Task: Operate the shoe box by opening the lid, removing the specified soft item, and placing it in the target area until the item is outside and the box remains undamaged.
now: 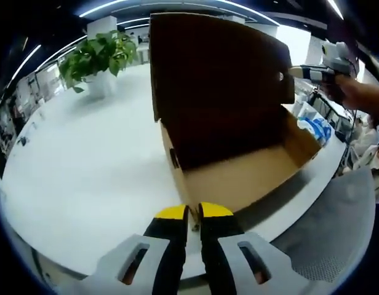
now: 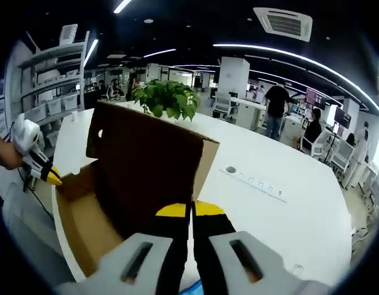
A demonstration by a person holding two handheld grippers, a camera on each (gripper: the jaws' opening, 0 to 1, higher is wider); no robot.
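The brown cardboard shoe box (image 1: 239, 178) stands open at the edge of the white table (image 1: 85, 178), and the part of its inside I see holds nothing. Its lid (image 1: 214, 67) is raised upright. My left gripper (image 1: 194, 212) is shut on the box's near corner wall, yellow tips together. It also appears as the left gripper (image 2: 51, 175) at that corner of the box (image 2: 85, 227). My right gripper (image 2: 191, 210) is shut on the free edge of the lid (image 2: 146, 153); from the other side this right gripper (image 1: 303, 72) sits at the lid's side. A blue and white soft packet (image 1: 315, 126) lies outside, beyond the box's far wall.
A potted green plant (image 1: 100, 58) stands on the table behind the box, and shows as the plant (image 2: 167, 98) too. A white power strip (image 2: 257, 182) lies on the table top. A grey mesh chair (image 1: 337, 239) is beside the table's edge. People (image 2: 277, 107) stand in the office behind.
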